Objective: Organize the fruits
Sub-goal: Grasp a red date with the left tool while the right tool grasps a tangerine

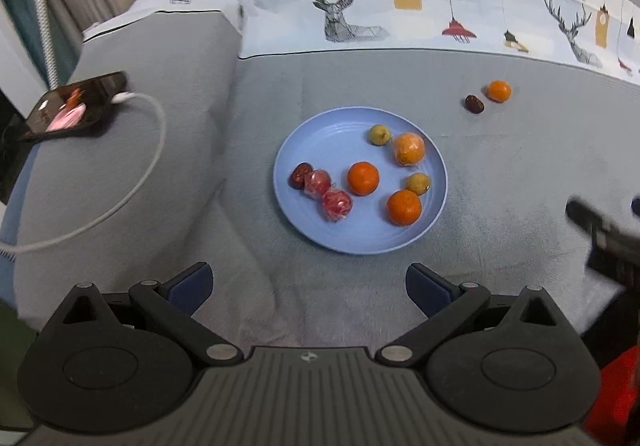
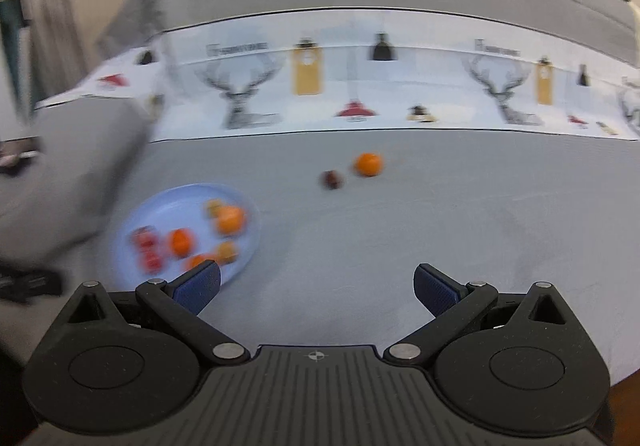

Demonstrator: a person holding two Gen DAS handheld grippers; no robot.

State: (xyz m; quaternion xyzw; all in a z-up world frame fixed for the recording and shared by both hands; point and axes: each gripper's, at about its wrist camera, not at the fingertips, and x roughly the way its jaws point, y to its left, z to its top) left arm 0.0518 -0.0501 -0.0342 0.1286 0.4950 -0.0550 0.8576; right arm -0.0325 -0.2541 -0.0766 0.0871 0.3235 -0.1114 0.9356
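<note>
Left wrist view. The left gripper [image 1: 308, 286] is hovering low over the grey sofa cover [image 1: 500, 174], its fingers standing wide apart and carrying nothing. Ahead, the blue plate [image 1: 320, 130] is already holding most of the fruit: three oranges, two yellow-green fruits, a dark date and two red wrapped pieces. One loose orange [image 1: 499, 91] and one loose date [image 1: 474, 104] are lying just beside each other on the cover, well apart from the plate, so the gathering is judged nearly done. A phone [image 1: 76, 106] is resting on the armrest with its white cable [image 1: 132, 186] trailing down. The right gripper is entering as a dark blur at the right edge.

Right wrist view. The right gripper [image 2: 316, 288] is likewise showing its fingers spread and empty; the picture is smeared. The loose orange [image 2: 368, 164] and date [image 2: 331, 179] are sitting nearly straight ahead, the plate [image 2: 168, 206] off to the left, suggesting this gripper is lining up for them.
</note>
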